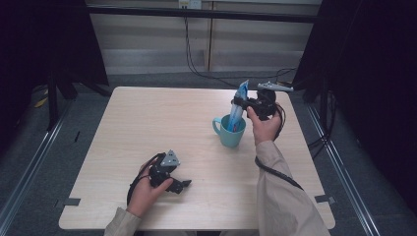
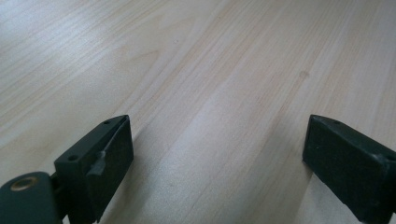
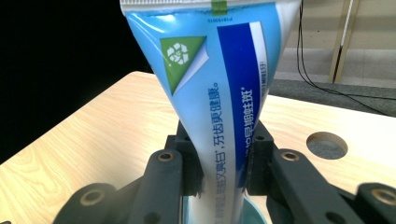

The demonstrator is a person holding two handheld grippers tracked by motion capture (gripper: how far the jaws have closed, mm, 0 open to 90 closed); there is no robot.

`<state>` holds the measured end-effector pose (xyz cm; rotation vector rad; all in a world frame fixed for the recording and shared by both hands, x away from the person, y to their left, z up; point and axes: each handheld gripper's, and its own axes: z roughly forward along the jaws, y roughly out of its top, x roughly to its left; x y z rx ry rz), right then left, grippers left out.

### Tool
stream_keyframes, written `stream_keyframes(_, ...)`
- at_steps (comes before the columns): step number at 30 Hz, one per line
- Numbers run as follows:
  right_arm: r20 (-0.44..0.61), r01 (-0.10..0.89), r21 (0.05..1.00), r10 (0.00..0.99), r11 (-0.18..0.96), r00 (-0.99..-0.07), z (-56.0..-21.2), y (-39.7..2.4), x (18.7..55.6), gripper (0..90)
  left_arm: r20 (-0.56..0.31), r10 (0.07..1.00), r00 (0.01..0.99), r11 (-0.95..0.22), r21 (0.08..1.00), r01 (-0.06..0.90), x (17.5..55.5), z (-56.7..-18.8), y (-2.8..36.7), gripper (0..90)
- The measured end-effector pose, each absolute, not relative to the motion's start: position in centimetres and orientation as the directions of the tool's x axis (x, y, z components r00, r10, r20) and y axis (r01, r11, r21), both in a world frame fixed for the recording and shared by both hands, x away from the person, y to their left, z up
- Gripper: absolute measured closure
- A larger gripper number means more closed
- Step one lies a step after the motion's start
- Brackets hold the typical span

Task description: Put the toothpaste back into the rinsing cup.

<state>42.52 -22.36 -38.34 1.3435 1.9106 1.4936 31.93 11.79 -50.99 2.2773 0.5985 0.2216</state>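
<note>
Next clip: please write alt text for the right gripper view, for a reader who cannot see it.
The right tool grips a blue toothpaste tube between its black jaws, crimped end up, above a teal cup. Behind it is the wooden table with a round hole.

my high view is dim and soft, dark at both sides, the table [image 1: 147,128] lit evenly from above. in the left gripper view i get pale glare at the table's far left corner; the near jaws blur. the toothpaste tube [image 3: 219,93] reads sharp.
</note>
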Motion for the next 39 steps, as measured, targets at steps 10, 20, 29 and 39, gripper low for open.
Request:
stream_keyframes(10, 0.241, 0.466, 0.885, 0.856, 0.001, -0.459, -40.0, -22.3, 41.7, 72.3, -0.026, 0.482, 0.876, -0.600, 0.719, 0.351, 31.9, -51.0, 11.8, 8.3)
stream_keyframes(20, 0.251, 0.480, 0.877, 0.866, -0.014, -0.433, -41.4, -22.7, 41.4, 70.8, -0.029, 0.482, 0.875, -0.598, 0.719, 0.354, 31.9, -51.0, 11.8, 8.3)
stream_keyframes(29, 0.254, 0.497, 0.868, 0.879, -0.023, -0.403, -41.3, -22.9, 41.5, 68.7, -0.028, 0.481, 0.876, -0.598, 0.720, 0.351, 31.8, -51.1, 11.8, 8.3)
stream_keyframes(39, 0.274, 0.515, 0.856, 0.882, -0.042, -0.383, -41.3, -23.5, 41.6, 61.0, -0.029, 0.482, 0.875, -0.597, 0.721, 0.353, 31.8, -51.1, 11.8, 8.3)
